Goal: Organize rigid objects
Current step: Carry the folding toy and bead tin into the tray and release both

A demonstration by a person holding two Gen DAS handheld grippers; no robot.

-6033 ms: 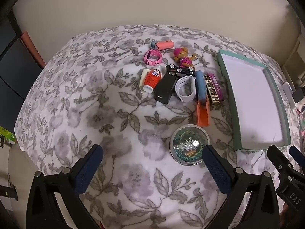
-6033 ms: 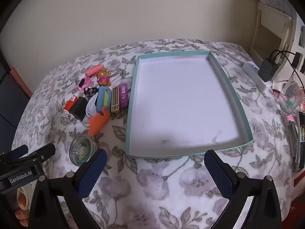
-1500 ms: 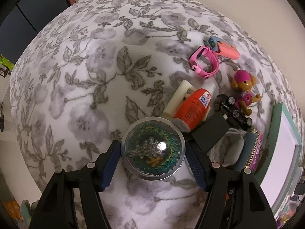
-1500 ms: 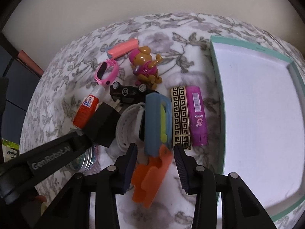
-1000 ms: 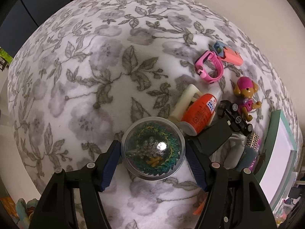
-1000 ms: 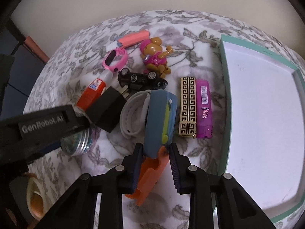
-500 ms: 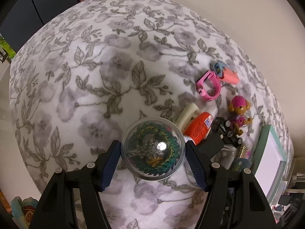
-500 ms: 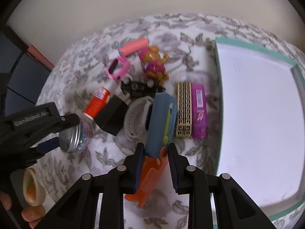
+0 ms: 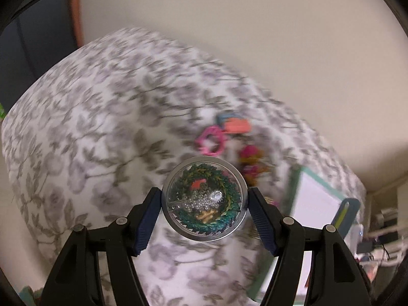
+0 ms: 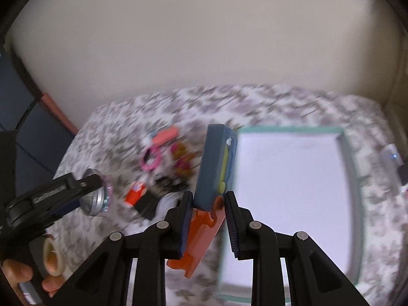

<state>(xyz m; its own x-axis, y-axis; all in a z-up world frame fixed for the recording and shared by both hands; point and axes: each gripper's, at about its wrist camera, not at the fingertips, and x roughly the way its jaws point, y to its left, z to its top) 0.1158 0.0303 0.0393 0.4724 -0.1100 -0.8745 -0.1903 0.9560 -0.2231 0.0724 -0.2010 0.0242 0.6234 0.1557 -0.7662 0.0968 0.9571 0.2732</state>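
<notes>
I am carrying two things above the flowered cloth [image 9: 76, 127] at once, and my bigger worry is the tray [image 10: 288, 178], the white one with a green rim lying at about three o'clock of the toy pile: if I am swinging both tongs toward it together, they could knock into each other over it, or a load could clip the rim and tip out. My right tongs [image 10: 207, 219] are nearly closed, pinching the blue and orange tool [image 10: 215, 168] only at its hinge, so the long blue half is sticking up toward twelve o'clock and the orange half is hanging down toward six; I judge it could pivot or slip in that narrow pinch. My left tongs [image 9: 204, 214] are standing fairly wide, pressing both sides of the round tin [image 9: 204, 199] with the clear lid, and its smooth wall could slide out if I tilt further. Both tongs are pointing steeply down, raised off the cloth. In the right view my left hand [image 10: 23, 275] is showing at eight o'clock, wrapped around its handle.
</notes>
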